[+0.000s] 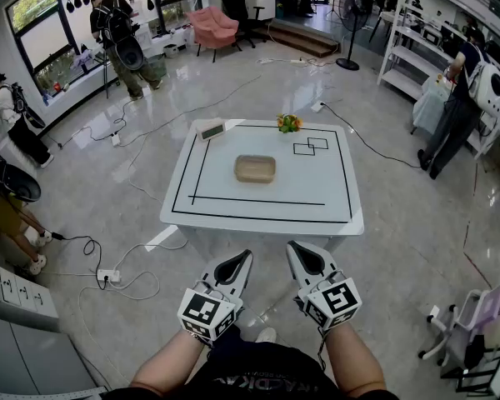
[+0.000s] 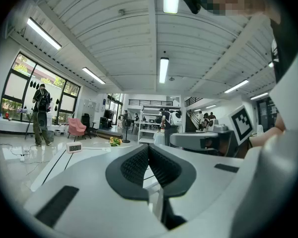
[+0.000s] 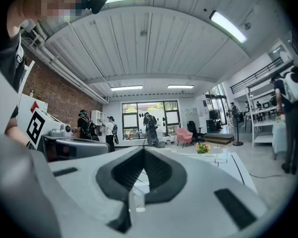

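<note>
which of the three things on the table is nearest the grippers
The tan tray at the middle of the table; the small clock and the flowers both stand along the far edge, beyond it.

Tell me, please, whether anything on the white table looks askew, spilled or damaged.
Nothing stands out. On the table, the tan tray sits flat in the middle, the small clock and the flowers stand upright at the far edge, and nothing is spilled.
</note>
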Demonstrator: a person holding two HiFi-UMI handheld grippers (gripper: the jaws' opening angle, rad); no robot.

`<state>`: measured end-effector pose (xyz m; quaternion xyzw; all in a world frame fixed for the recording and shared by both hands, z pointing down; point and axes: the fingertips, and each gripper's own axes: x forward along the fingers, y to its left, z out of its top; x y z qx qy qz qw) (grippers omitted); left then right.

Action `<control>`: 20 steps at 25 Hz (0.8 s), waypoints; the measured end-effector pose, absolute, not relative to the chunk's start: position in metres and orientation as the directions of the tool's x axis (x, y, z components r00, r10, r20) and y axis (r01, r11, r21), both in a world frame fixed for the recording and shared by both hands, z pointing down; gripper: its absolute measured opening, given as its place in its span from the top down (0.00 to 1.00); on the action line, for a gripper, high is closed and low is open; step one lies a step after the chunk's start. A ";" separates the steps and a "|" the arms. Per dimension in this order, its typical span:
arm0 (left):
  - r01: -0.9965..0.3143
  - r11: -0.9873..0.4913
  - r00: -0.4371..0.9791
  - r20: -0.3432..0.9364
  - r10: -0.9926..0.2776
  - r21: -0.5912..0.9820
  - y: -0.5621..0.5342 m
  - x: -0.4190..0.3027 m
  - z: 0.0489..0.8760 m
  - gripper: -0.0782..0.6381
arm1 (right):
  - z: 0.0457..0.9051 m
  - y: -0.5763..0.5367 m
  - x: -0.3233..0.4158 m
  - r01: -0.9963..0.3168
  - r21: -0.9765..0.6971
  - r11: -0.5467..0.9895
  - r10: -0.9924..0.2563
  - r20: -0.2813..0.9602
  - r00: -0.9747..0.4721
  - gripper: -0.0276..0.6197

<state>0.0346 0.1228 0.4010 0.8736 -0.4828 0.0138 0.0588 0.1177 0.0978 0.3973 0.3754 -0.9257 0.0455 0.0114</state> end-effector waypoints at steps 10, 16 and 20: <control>-0.839 -0.534 0.541 0.067 -0.838 0.102 0.118 0.041 0.398 0.89 | 0.393 0.093 0.123 -0.696 -0.067 0.715 -0.696 0.037 -0.717 0.95; -0.831 -0.548 0.554 0.059 -0.830 0.096 0.115 0.042 0.393 0.86 | 0.386 0.091 0.125 -0.690 -0.068 0.720 -0.691 0.020 -0.723 0.95; -0.825 -0.559 0.564 0.053 -0.824 0.089 0.104 0.040 0.392 0.68 | 0.381 0.081 0.122 -0.681 -0.089 0.727 -0.684 -0.014 -0.729 0.81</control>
